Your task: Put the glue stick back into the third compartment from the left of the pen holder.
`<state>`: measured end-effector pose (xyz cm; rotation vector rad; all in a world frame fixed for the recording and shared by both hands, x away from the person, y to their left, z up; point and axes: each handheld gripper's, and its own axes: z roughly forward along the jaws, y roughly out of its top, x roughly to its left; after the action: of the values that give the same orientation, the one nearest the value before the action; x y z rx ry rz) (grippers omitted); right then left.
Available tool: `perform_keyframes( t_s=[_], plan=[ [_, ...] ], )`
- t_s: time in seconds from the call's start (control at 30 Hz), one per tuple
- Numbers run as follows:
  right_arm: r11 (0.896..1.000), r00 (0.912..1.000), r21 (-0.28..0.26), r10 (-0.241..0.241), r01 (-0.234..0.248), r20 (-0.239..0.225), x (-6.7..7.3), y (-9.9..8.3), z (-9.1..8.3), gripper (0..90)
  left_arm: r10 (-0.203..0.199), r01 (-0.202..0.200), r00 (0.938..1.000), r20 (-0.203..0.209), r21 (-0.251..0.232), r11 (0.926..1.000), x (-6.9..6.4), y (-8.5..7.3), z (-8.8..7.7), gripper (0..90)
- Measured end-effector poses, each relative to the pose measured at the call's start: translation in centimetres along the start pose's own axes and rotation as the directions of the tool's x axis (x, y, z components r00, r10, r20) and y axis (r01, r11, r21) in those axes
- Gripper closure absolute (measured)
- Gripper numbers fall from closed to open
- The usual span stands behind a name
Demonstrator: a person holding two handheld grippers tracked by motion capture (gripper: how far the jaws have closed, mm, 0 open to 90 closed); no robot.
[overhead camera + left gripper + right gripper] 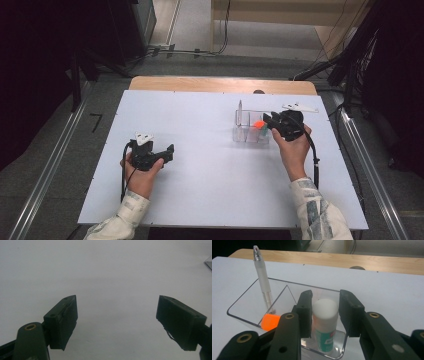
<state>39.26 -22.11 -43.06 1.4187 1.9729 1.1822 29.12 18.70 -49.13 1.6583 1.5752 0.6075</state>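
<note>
The right claw (325, 312) sits around a glue stick (325, 322), one jaw on each side of its white cap. The left jaw looks like it's touching the cap, while the right one seems to have a sliver of daylight, so honestly I can't tell if it's actually clamped. The jaws are about as wide as the cap, call it a medium gap.

The glue stick stands upright, long axis vertical, white cap up, with the green-and-white label lower down. It's standing in the near right compartment of a clear plastic organizer (244, 302), which in the high view sits on the right part of the white table (200, 165), toward the far side.

Next door in the organizer there's an orange thing (270, 322) at the bottom of the left compartment, and a frosted pen (263, 282) standing tilted with its silver tip up. The clear walls sit close around the glue stick, so the jaws reach down inside the compartment.

The left claw (117, 320) is wide open with nothing between its jaws, resting well apart over the left part of the table.
</note>
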Motion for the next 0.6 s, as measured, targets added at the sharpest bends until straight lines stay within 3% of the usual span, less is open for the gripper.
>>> perform_keyframes(
  t_s=[0.4,0.6],
  plan=[
    [1.000,1.0000,0.002,-0.009,0.009,0.003,-0.08,-0.03,-0.33,57.8,0.000,0.000,1.0000,0.001,0.000,1.0000,-0.01,0.00,-0.01,17.8],
    [1.000,1.0000,-0.001,0.002,-0.002,0.005,-0.21,-0.08,-0.61,52.2,-0.001,0.001,1.0000,0.001,-0.001,1.0000,0.00,0.00,0.00,17.8]
  ],
)
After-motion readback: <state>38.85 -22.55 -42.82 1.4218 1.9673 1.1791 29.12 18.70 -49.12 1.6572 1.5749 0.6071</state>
